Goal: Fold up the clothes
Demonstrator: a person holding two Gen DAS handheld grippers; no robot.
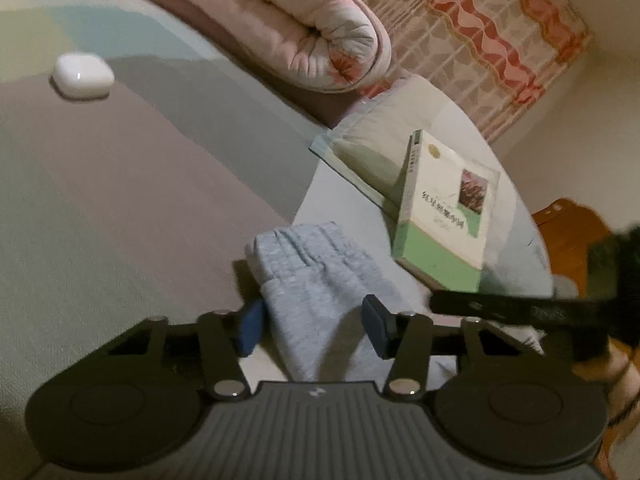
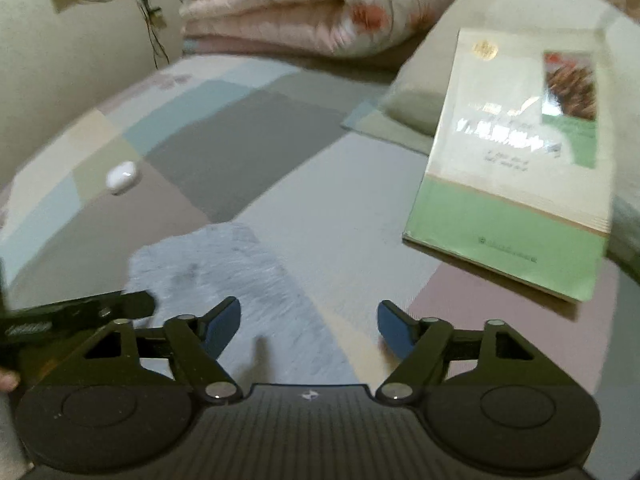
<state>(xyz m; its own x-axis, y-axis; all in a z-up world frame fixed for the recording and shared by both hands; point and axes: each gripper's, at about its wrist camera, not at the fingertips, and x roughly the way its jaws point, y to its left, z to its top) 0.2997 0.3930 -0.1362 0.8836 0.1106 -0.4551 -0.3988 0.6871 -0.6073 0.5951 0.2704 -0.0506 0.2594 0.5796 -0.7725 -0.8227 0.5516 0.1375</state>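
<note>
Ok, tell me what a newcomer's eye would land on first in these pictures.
First, the light blue garment bunched on the patchwork bedspread, lying between the pads of the left gripper, while the right gripper stands open over its edge. Next, the green-and-white book propped against a pillow, and the rolled pink quilt behind.

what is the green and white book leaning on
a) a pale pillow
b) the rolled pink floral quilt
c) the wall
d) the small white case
a: the green and white paperback book is propped against the pale pillow, apart from the quilt and case.
</note>
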